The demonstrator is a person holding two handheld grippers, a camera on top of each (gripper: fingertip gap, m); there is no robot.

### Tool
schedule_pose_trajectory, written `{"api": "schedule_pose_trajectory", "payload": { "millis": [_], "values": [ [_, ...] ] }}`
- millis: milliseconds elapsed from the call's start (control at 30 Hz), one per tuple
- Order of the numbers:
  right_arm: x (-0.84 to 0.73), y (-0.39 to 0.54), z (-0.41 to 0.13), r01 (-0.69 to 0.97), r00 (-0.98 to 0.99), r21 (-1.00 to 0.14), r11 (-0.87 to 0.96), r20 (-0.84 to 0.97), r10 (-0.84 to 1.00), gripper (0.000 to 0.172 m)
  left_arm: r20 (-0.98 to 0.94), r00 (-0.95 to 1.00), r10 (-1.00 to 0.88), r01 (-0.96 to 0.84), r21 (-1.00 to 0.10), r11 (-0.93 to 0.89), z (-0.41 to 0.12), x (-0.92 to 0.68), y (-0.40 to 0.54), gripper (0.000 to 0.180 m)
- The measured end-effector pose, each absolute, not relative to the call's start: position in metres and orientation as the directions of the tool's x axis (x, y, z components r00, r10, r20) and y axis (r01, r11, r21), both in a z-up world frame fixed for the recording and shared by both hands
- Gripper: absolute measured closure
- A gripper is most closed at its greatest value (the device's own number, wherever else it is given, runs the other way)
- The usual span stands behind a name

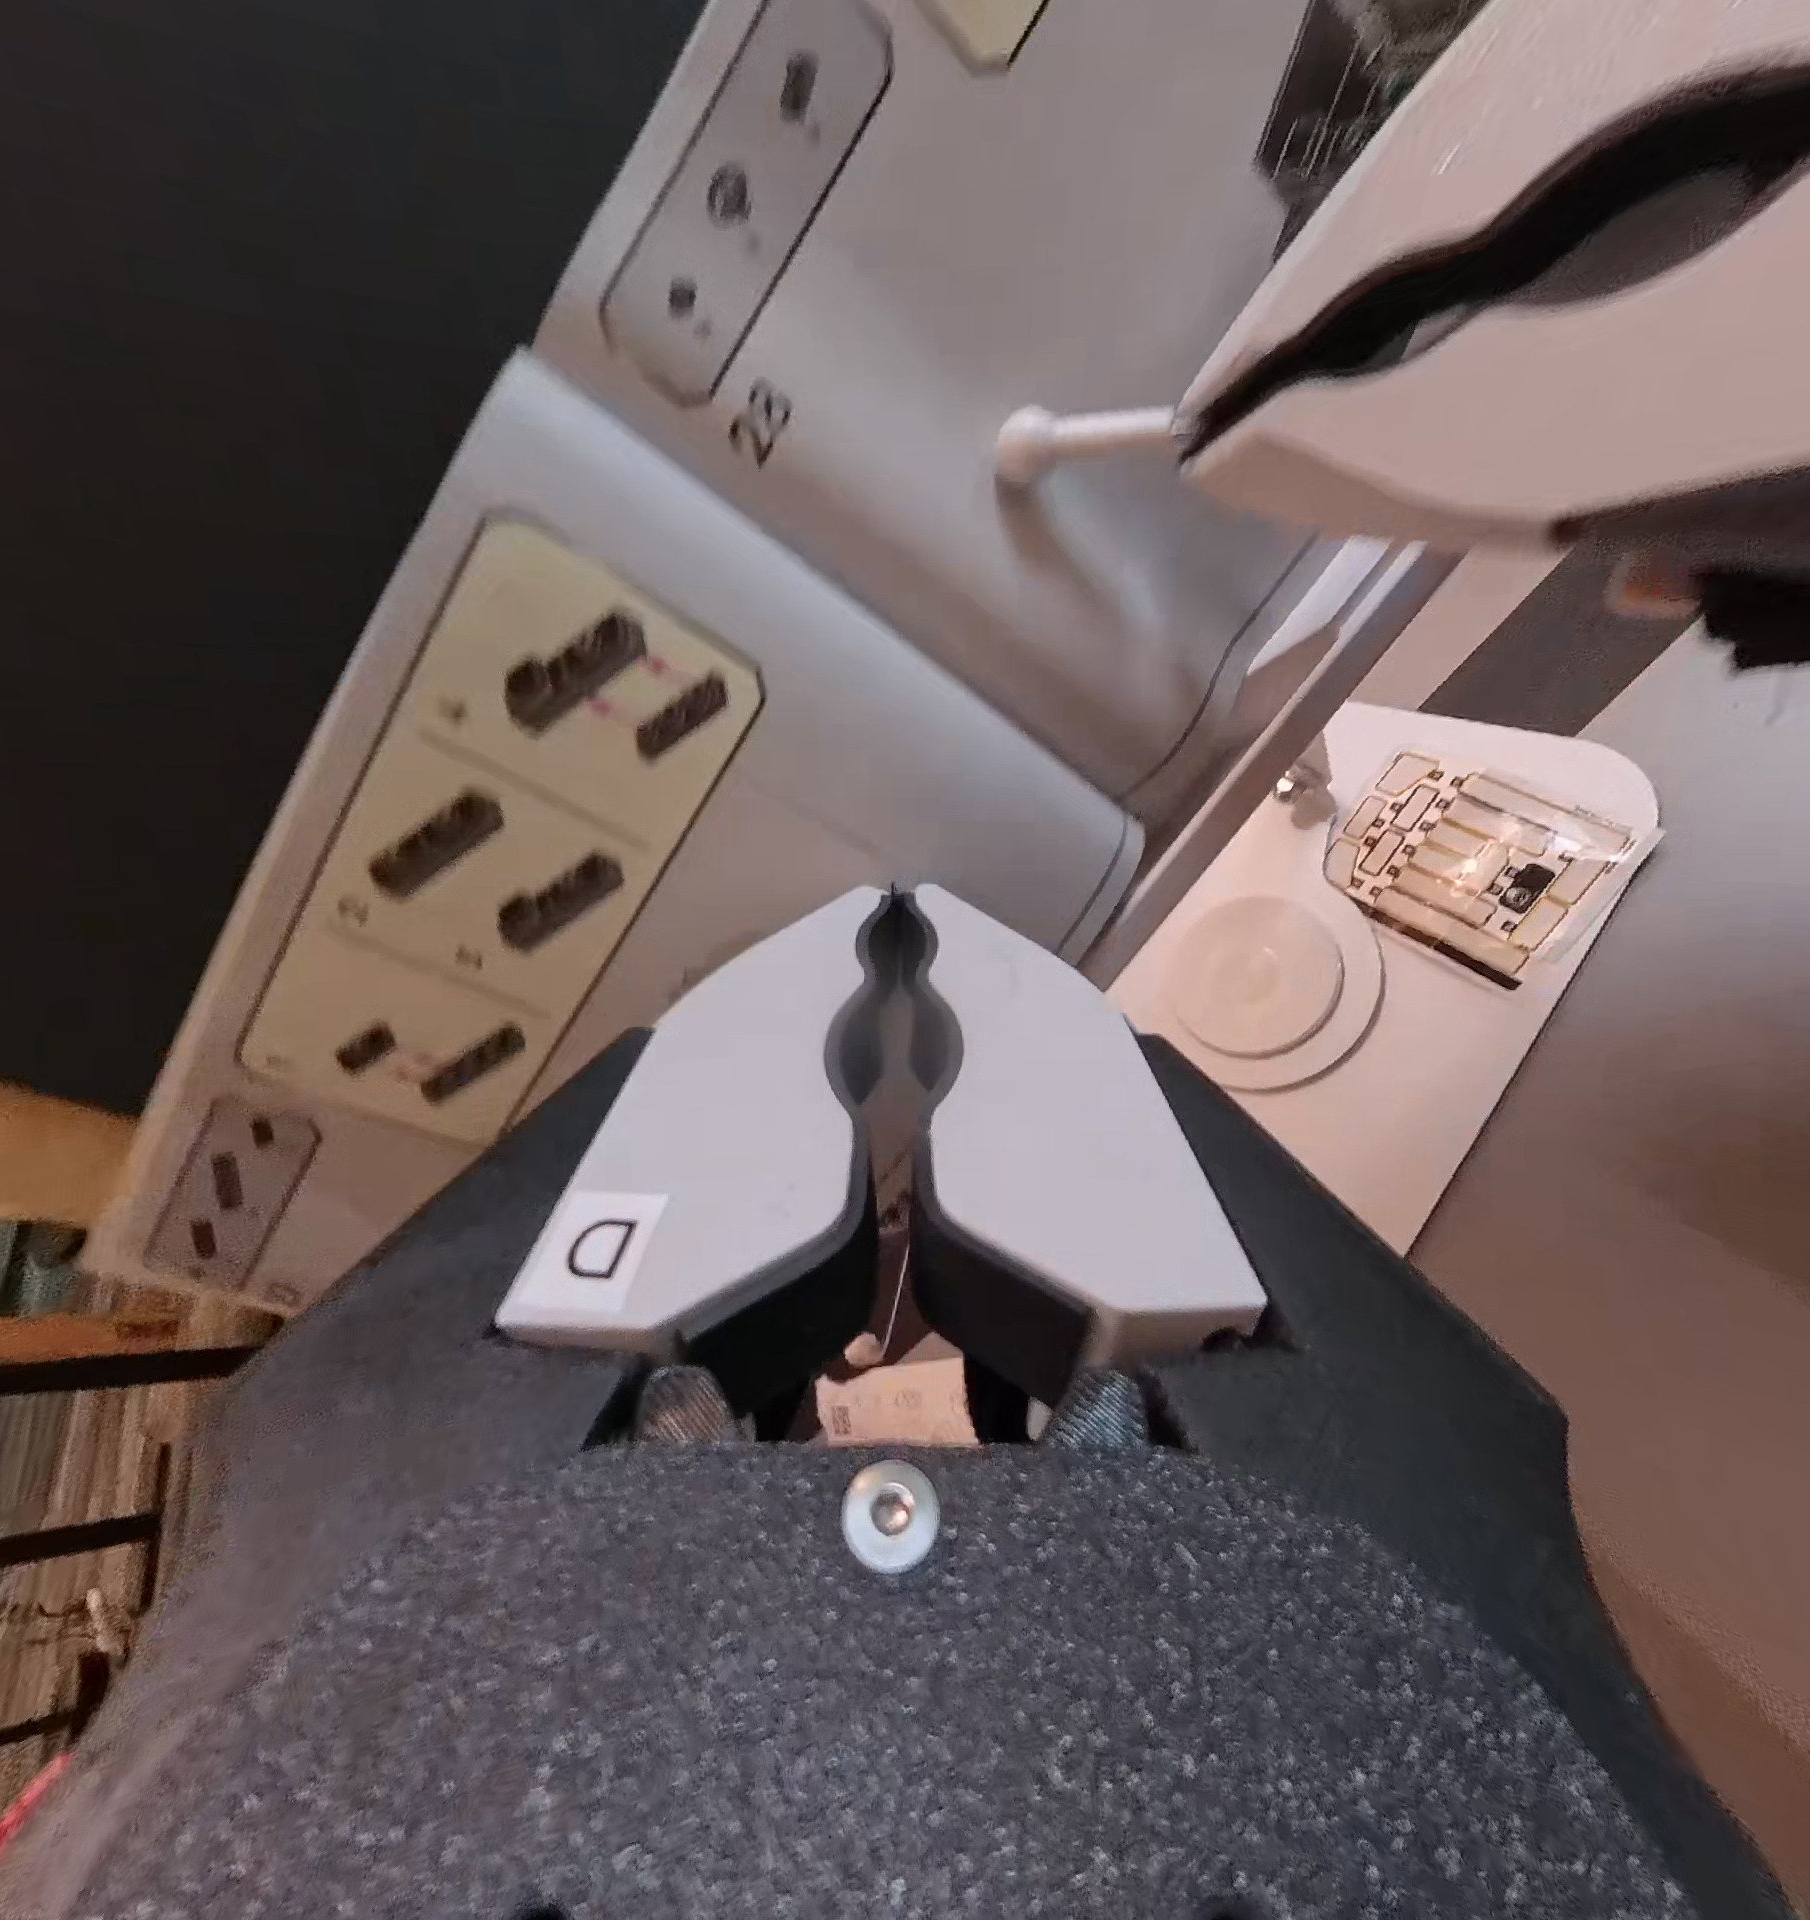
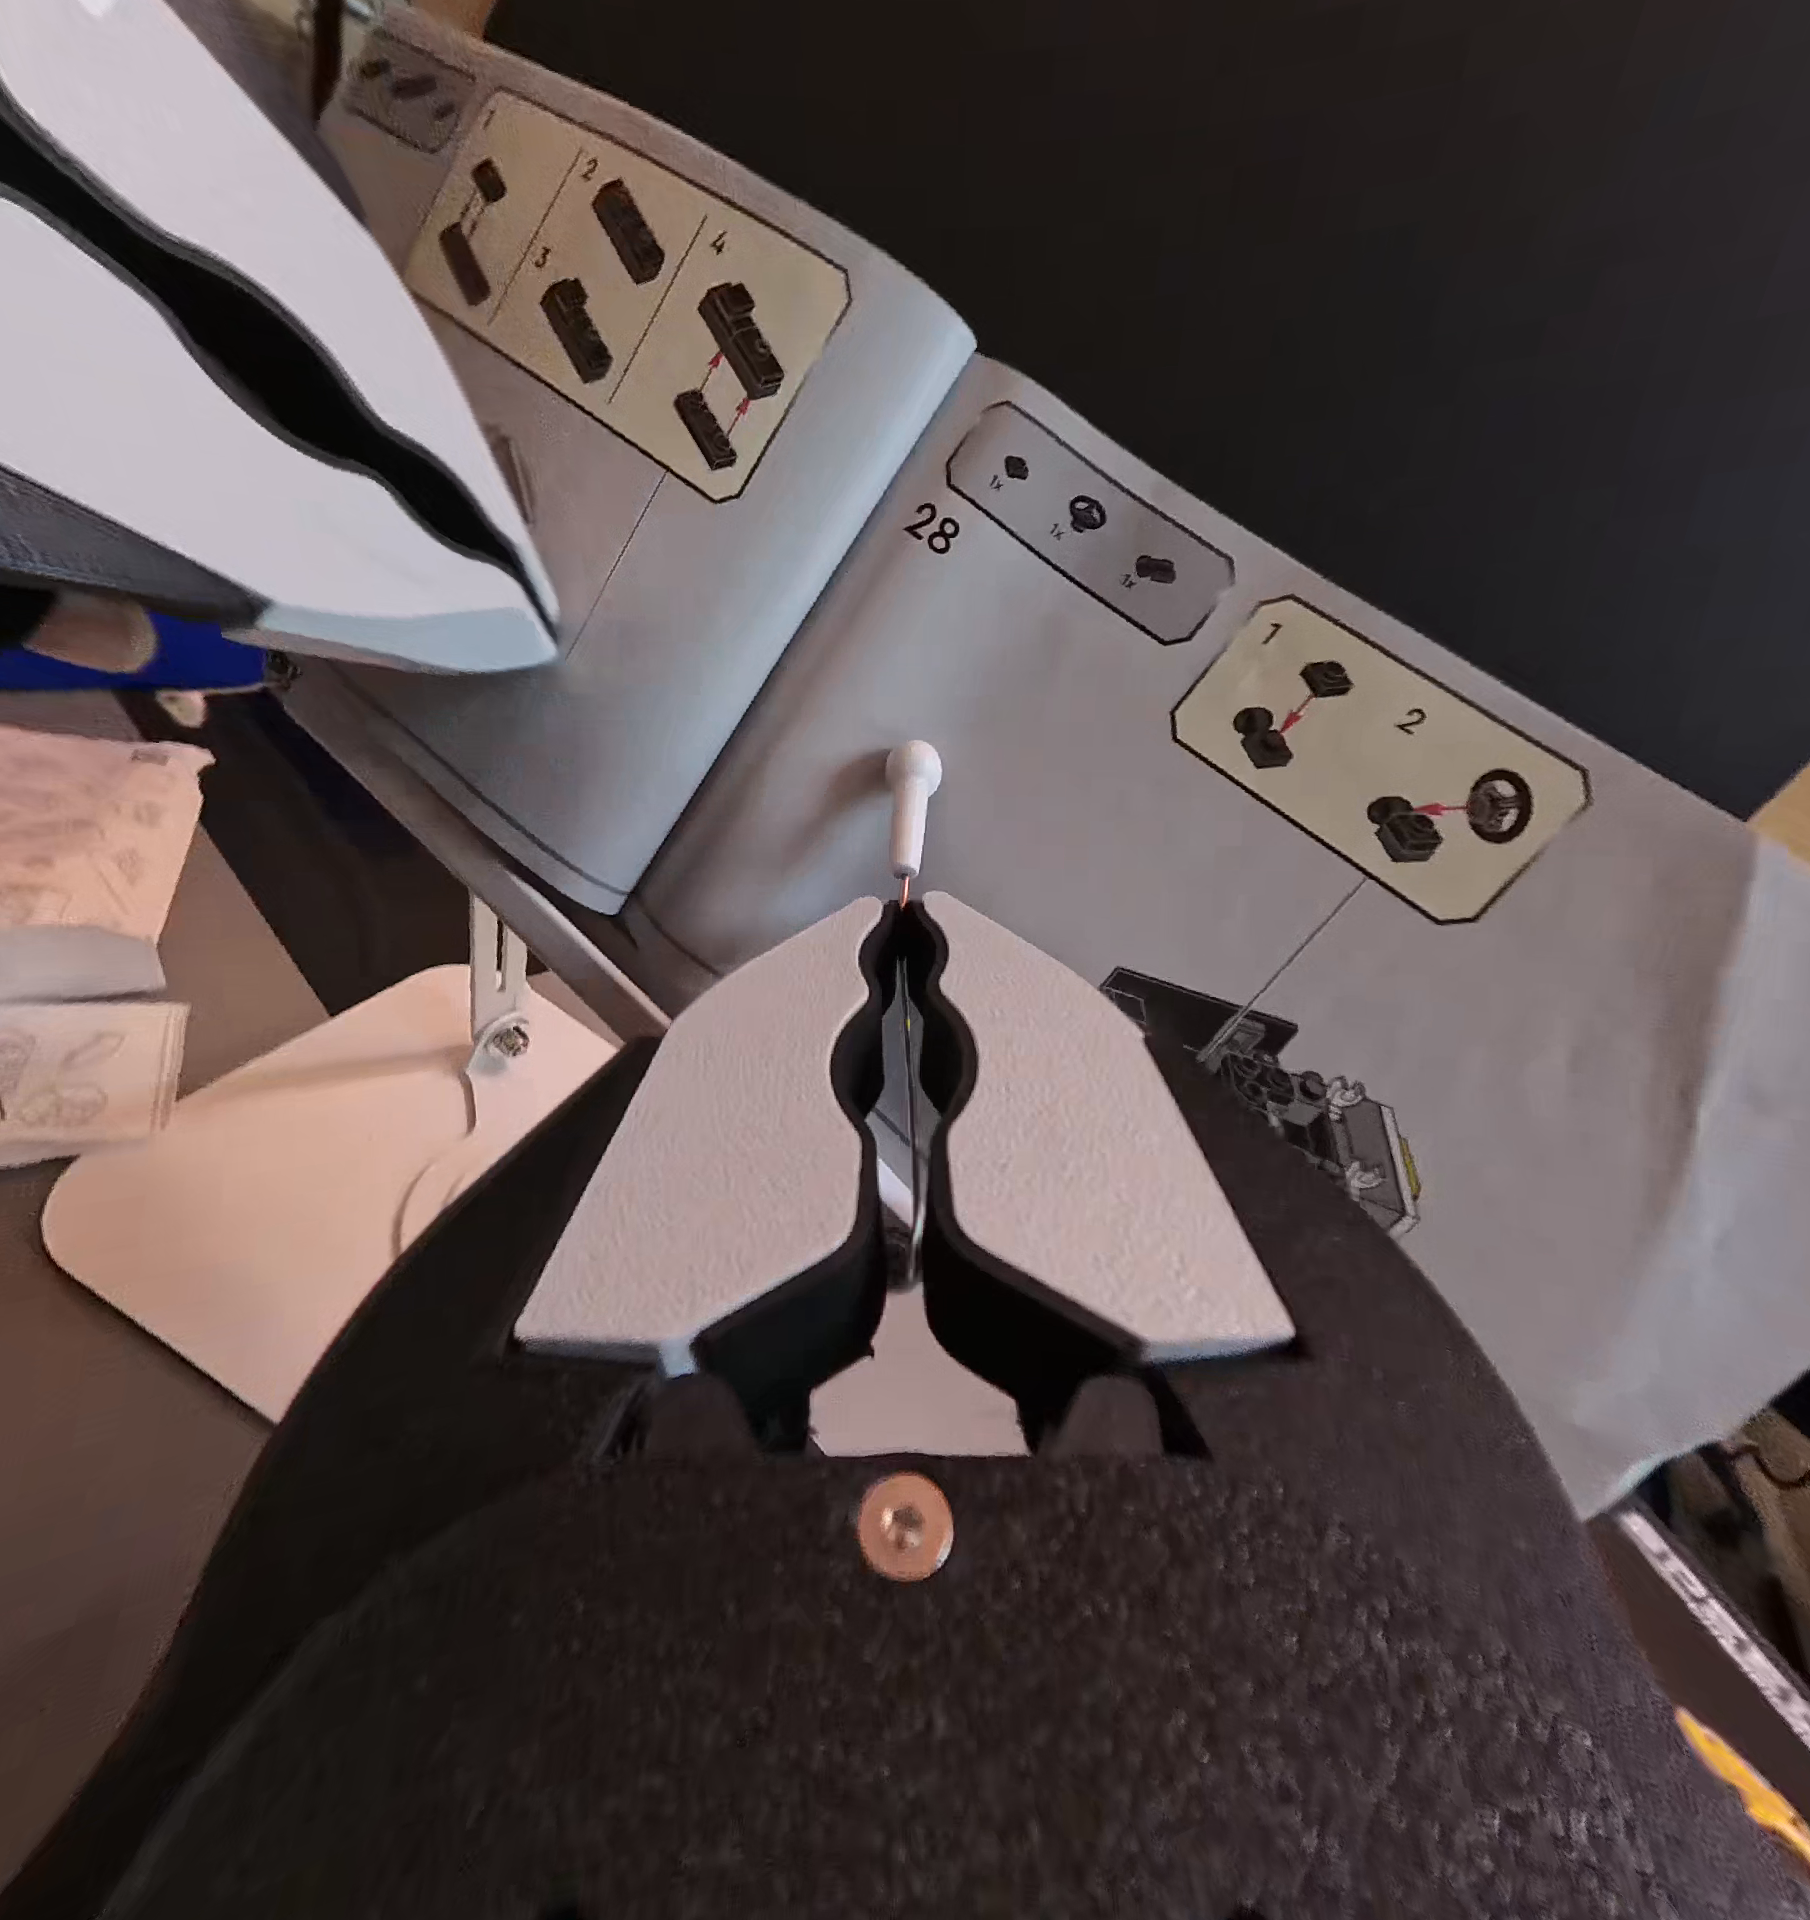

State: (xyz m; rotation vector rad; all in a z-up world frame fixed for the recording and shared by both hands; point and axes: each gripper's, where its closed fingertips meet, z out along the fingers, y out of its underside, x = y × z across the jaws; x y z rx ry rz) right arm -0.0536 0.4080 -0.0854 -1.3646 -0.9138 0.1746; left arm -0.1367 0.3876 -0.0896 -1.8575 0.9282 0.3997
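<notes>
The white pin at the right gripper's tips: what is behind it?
Behind the white pin is an open instruction booklet on a stand. The pin's thin wire runs into the shut right gripper; the rest is hidden.

A white round-headed pin [image 2: 911, 805] is pinched by its thin shaft over an open instruction booklet [image 2: 1036, 831].

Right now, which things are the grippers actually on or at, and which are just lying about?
In use:
- right gripper, shut on the thin stem of a white pin
- open instruction booklet, behind the pin
- left gripper, shut, near the booklet

Lying about:
- gold-traced flex circuit
- white base plate
- loose paper sheets
</notes>
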Motion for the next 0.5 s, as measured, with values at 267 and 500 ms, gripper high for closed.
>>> {"api": "schedule_pose_trajectory", "payload": {
  "millis": [267,500],
  "values": [
    [0.021,0.407,-0.050,0.020,0.811,-0.992,0.126,0.090,0.578,0.160,-0.565,0.734,-0.377,-0.669,-0.695,-0.262,-0.108,-0.177,0.388,0.180],
    [0.038,0.365,-0.046,0.040,0.797,-0.990,0.135,0.113,0.594,0.158,-0.560,0.757,-0.337,-0.643,-0.729,-0.233,-0.109,-0.191,0.394,0.180]
  ]
}}
